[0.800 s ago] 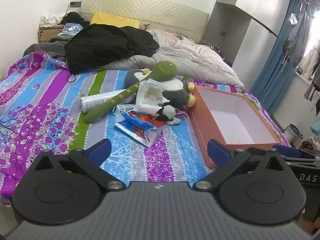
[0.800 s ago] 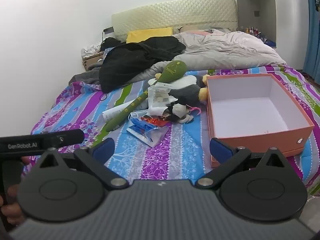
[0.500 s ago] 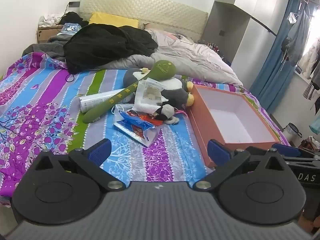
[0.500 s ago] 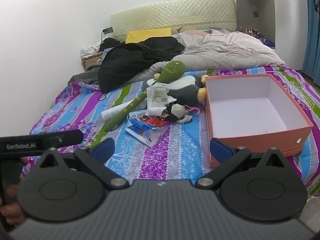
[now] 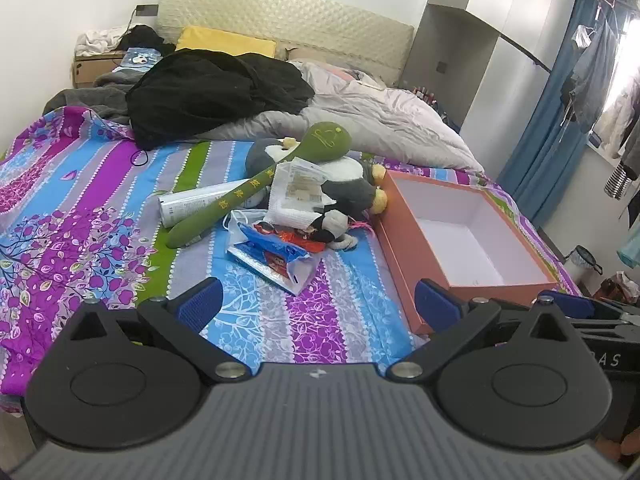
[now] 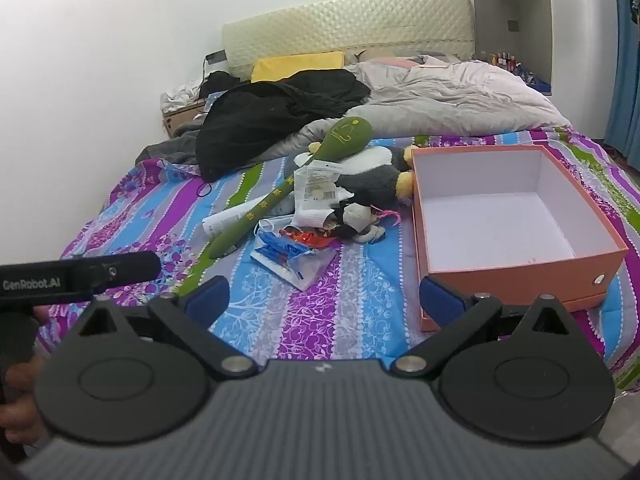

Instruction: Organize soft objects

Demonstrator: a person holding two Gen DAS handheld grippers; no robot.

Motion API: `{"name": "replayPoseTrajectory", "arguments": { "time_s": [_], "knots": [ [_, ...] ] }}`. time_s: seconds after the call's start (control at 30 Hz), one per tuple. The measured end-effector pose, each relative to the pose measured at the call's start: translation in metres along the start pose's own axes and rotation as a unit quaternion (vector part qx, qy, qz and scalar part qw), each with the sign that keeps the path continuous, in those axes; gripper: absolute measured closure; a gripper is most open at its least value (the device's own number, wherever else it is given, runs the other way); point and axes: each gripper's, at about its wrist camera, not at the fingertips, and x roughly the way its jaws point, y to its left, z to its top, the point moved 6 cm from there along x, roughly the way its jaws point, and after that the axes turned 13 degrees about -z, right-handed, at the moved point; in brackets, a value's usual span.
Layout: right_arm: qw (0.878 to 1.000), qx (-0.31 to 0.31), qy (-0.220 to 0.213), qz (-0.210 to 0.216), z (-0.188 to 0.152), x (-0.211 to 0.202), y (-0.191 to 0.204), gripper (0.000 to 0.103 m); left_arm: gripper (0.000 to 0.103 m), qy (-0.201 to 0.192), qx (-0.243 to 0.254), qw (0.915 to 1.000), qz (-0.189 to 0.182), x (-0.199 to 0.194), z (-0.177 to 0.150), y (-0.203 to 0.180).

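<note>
Bedroom, with a bed under a striped purple, blue and green sheet [image 5: 100, 216] filling most of both views.

Nearest: left gripper [image 5: 318, 305] hovering over the near edge of the sheet, blue-padded fingers [image 5: 200, 304] spread wide, nothing between them. Right gripper [image 6: 326, 300] likewise spread wide and holding nothing, poised above the sheet just left of the near corner of the box. Barrel of the other tool visible at the left edge of the right wrist view.

Next out, right of centre: open orange box [image 6: 520, 268] with a white interior, lying flat on the sheet, nothing visible inside.

Left of the box, a heap of soft objects. Closest in the heap: blue and red plastic bag [image 5: 276, 256], flat on the sheet. Behind it: white paper packet [image 5: 298, 196] leaning on a grey and white plush penguin [image 5: 348, 192], whose yellow foot touches the left wall of the box. Long green plush club [image 5: 256, 184] lying diagonally across the heap, rounded head propped on the penguin, thin end resting on the sheet. White tube [image 5: 196, 202] under the club's handle.

Farther back: black garment [image 5: 216, 96] bundled on the left, rumpled grey duvet [image 5: 384, 120] on the right, yellow pillow [image 5: 226, 42] against the quilted beige headboard [image 5: 288, 20].

Far right: blue curtain [image 5: 560, 120].
</note>
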Motion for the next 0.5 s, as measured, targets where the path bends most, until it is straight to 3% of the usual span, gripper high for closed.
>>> {"name": "replayPoseTrajectory", "arguments": {
  "time_s": [0.5],
  "knots": [
    [1.000, 0.003, 0.010, 0.006, -0.0043, 0.0030, -0.0013, 0.000, 0.000, 0.005, -0.002, 1.0000, 0.000, 0.0037, -0.0032, 0.0024]
  ]
}}
